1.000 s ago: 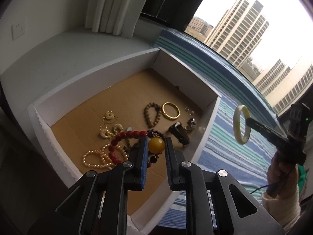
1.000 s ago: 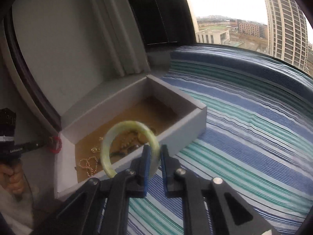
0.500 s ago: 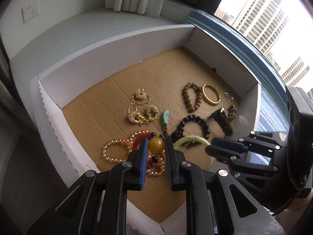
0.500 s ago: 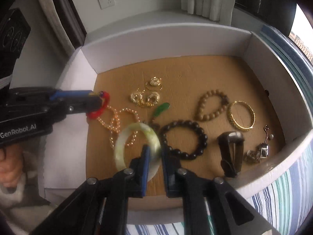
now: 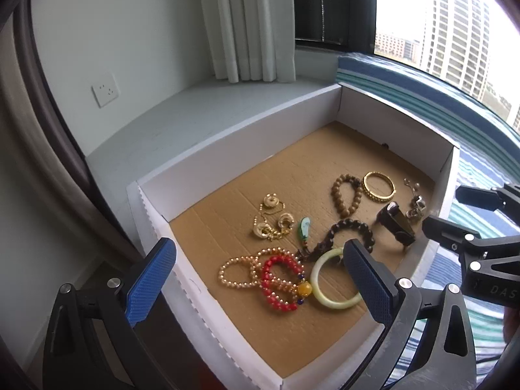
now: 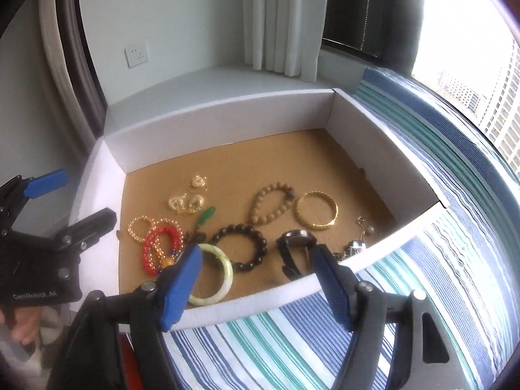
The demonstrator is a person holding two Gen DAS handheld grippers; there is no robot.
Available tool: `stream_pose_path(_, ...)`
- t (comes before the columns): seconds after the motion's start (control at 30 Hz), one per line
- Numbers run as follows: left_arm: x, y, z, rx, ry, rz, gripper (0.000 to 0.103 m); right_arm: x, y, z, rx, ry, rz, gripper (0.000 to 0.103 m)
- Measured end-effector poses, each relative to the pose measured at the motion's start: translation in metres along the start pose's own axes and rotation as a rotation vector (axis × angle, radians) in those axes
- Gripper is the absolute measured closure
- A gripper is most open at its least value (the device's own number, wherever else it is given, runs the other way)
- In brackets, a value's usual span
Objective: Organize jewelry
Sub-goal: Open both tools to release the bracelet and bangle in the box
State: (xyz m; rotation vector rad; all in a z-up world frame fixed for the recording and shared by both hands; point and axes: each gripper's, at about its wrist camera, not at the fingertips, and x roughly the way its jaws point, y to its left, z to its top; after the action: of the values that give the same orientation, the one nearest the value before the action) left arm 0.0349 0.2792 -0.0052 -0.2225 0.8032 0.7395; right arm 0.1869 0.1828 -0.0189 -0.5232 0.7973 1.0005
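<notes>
A white cardboard box point(image 5: 247, 133) point(image 6: 227, 110) holds the jewelry on its brown floor. A red bead bracelet with a yellow bead point(image 5: 281, 282) point(image 6: 159, 247) lies on a pearl bracelet point(image 5: 239, 271). A pale green jade bangle point(image 5: 334, 281) point(image 6: 216, 276) lies beside it. My left gripper point(image 5: 260, 279) is open and empty above the box's near left corner. My right gripper point(image 6: 256, 279) is open and empty over the box's near wall; it also shows in the left wrist view point(image 5: 448, 214).
The box also holds a dark bead bracelet point(image 6: 242, 247), a brown bead bracelet point(image 6: 271, 206), a gold bangle point(image 6: 317, 209), gold earrings point(image 6: 187, 201), a green pendant point(image 6: 206, 217), a black watch point(image 6: 294, 250) and silver pieces point(image 6: 356, 243). A striped cloth point(image 6: 406, 279) lies beside it.
Both grippers have opened and drawn back. The red bracelet and the jade bangle now lie on the box floor, released.
</notes>
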Motion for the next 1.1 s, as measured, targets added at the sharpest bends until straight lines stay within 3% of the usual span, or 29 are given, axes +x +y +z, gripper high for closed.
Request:
stream_pose_path(0.2, -0.002, -0.010, -0.008, 0.044, 0.015, 0.098, 0.001, -0.011, -0.007, -0.005, 0.031, -0.032, -0.022, 0.029)
stream_pose_path(0.63, 0.003, 0.009, -0.010, -0.089, 0.141, -0.057, 0.001, -0.008, 0.010, -0.006, 0.019, 0.028, -0.049, 0.022)
stream_pose_path(0.83, -0.002, 0.016, -0.008, -0.098, 0.122, -0.039, 0.001, 0.003, 0.015, -0.004, 0.036, 0.078, -0.049, 0.022)
stream_pose_path(1.1, 0.001, 0.015, -0.009, -0.101, 0.127, -0.068, 0.001, 0.010, 0.016, -0.003, 0.060, 0.075, -0.059, 0.022)
